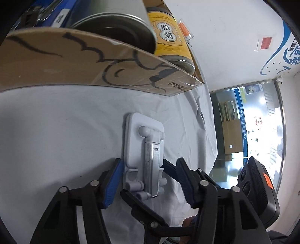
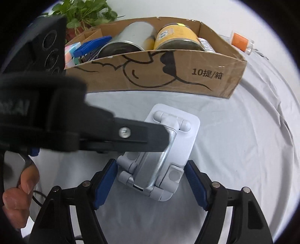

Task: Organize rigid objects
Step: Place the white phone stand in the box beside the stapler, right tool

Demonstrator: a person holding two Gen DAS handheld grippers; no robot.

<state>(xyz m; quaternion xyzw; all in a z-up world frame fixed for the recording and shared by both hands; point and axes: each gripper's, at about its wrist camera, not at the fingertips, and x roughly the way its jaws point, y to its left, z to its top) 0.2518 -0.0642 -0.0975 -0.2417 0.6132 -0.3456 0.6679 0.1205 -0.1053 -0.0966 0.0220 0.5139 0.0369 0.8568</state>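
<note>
A white folding phone stand point(image 1: 143, 142) with a metal arm lies on the white cloth just in front of a cardboard box point(image 2: 168, 75). My left gripper point(image 1: 149, 165) straddles it and is open. Its left blue pad is at the stand's edge and its right pad stands apart from the stand. My right gripper point(image 2: 151, 163) has both blue pads against the sides of the stand point(image 2: 172, 135), so it is shut on it. A left finger point(image 2: 131, 137) crosses over the stand in the right wrist view. The right gripper's body point(image 1: 258, 187) shows at the right of the left wrist view.
The box point(image 1: 75, 65) holds a silver can point(image 2: 129, 37), a yellow can point(image 2: 176, 37) and blue and pastel items point(image 2: 91, 45). An orange-capped vial point(image 2: 241, 42) lies beyond the box and a green plant point(image 2: 84, 13) stands behind it. A person's hand point(image 2: 20, 191) is at lower left.
</note>
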